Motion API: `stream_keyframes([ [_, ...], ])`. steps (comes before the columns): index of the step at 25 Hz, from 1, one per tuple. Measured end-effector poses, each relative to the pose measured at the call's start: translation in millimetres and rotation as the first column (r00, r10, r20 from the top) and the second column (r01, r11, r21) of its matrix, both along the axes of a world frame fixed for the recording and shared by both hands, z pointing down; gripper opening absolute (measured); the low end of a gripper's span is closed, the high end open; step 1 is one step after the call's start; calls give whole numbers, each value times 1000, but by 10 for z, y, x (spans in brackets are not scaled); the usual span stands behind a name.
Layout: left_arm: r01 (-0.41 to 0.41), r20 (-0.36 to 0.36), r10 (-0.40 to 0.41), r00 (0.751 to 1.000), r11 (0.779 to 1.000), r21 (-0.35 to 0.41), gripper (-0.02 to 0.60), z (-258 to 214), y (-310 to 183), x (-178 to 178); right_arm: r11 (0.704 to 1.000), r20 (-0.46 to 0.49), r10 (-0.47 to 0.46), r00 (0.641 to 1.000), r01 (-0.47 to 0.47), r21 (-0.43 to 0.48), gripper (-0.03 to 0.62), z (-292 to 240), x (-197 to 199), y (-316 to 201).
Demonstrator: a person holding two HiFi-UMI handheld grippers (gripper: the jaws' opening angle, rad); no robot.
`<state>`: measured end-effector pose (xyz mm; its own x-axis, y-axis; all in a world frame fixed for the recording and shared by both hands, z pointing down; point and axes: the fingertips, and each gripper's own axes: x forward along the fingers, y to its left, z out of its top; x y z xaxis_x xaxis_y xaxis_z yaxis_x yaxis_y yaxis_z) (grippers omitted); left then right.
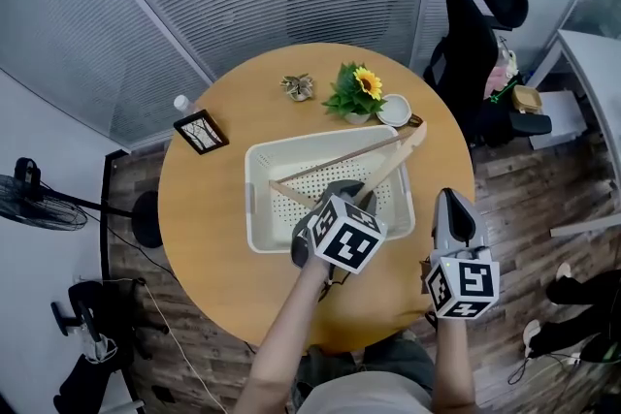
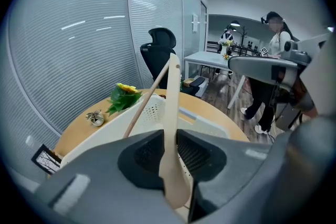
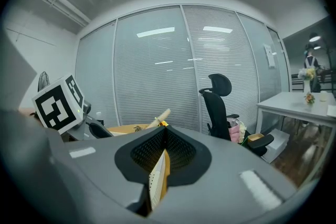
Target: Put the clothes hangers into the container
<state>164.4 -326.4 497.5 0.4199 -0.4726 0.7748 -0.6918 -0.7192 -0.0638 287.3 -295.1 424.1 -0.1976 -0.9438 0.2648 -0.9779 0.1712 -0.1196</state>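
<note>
We look steeply down from head height onto the round table (image 1: 206,238); both gripper cameras ride close behind their jaws, facing across it. All views share the black chair (image 1: 475,34).

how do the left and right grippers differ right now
The left gripper is clamped on the wooden hanger; the right gripper is shut on nothing. The left one sits over the white basket; the right one hangs beside it, near the edge of the table. Both carry a marker cube.
</note>
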Motion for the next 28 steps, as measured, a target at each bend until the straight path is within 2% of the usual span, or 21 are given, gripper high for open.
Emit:
stream_keyframes([
  [6, -40, 33, 41, 999, 998, -40, 70, 217, 79, 107, 1000, 5, 7, 1000, -7, -10, 21, 55, 62, -9],
  [7, -35, 32, 37, 999, 999, -40, 57, 231, 78, 109, 1000, 5, 8, 1000, -8, -13, 22, 68, 73, -11],
  [8, -27, 34, 28, 999, 999, -33, 5, 234, 65, 103, 1000, 5, 8, 1000, -8, -15, 21, 80, 83, -15],
  [13, -30, 61, 30, 998, 1000, -11, 0, 257, 15, 71, 1000, 8, 5, 1000, -5, -23, 21, 123, 106, -40],
  [21, 67, 9, -67, 998, 997, 25, 0, 176, -34, -44, 999, -9, -20, 1000, 20, -34, 21, 193, 87, -77],
  [28, 164, -55, -160, 986, 983, 85, 0, -40, -135, -281, 998, -11, -61, 998, 61, -21, 21, 159, 1, -157],
])
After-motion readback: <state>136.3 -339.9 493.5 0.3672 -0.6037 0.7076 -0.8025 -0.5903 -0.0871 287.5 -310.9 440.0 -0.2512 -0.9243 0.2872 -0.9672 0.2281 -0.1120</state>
